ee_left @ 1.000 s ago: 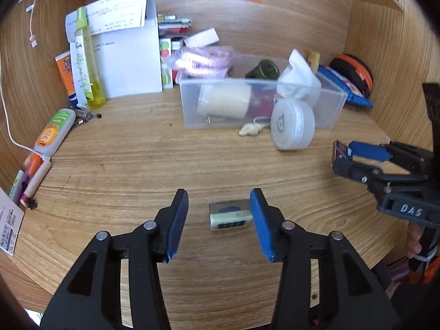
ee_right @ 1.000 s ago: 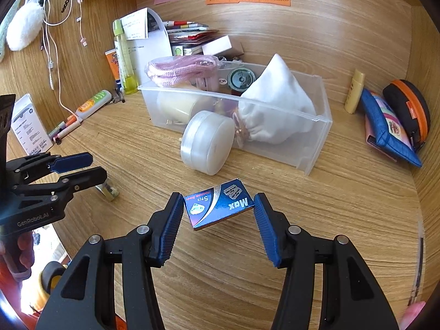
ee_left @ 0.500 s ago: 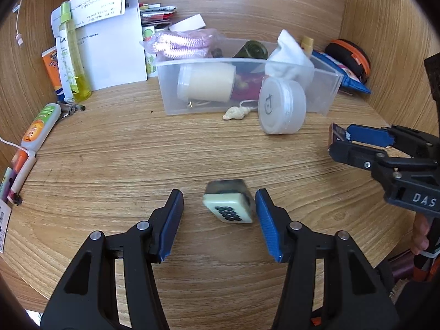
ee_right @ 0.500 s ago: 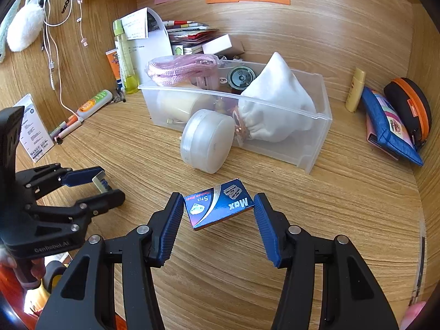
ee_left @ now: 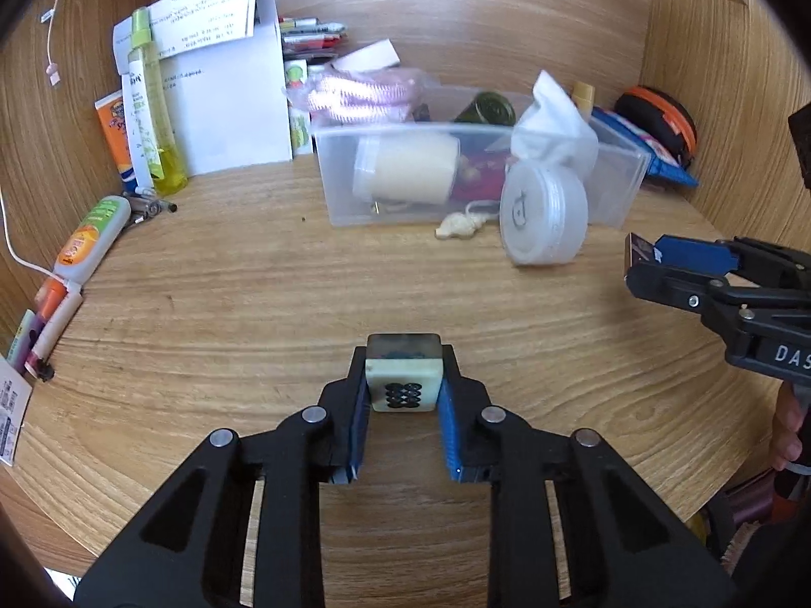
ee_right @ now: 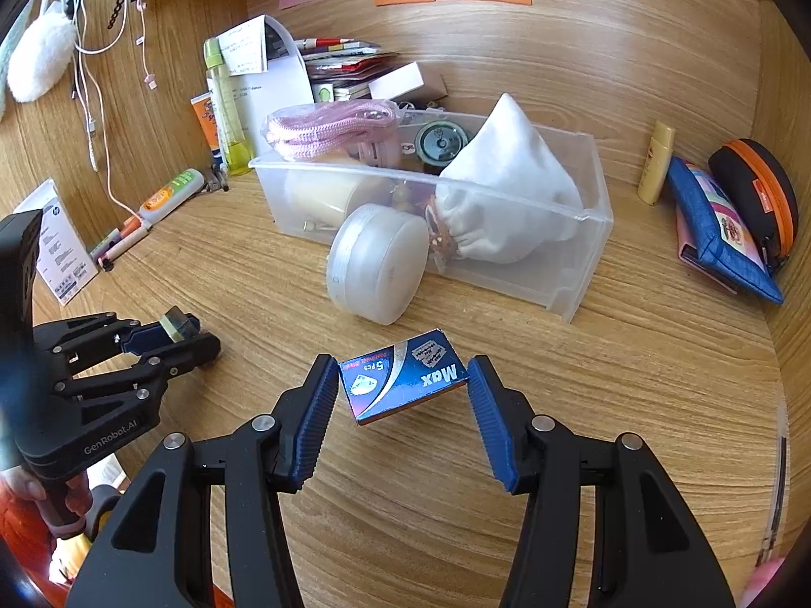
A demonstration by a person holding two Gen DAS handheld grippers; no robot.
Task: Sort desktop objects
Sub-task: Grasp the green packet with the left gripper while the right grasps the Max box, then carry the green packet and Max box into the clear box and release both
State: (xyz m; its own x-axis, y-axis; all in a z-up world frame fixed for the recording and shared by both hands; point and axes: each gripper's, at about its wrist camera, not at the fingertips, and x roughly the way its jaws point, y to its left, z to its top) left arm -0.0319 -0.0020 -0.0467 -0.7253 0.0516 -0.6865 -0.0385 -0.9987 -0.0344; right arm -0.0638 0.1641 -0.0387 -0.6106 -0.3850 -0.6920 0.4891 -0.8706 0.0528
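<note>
The left gripper [ee_left: 403, 395] is closing on a mahjong tile [ee_left: 403, 379]; its blue pads press both sides of the tile, which shows a pattern of dark circles on its pale face. Whether the tile rests on the bench [ee_left: 253, 314] or is lifted clear is hard to tell. From the right wrist view the tile is only a small greenish block between the left gripper's tips.

The right gripper [ee_right: 403, 382] pinches a small blue box [ee_right: 403, 380] marked "Max" by its two ends, tilted, above the bench. From the left wrist view only one edge of the box peeks past the pad.

Behind, a clear bin [ee_right: 583, 263] holds a white pouch [ee_right: 507, 192], a pink cord [ee_right: 329, 126] and a cream jar whose outline is blurred by the plastic. A round white case [ee_right: 377, 268] leans on the bin's front wall. A hand [ee_right: 30, 486] shows partly at the lower left edge.
</note>
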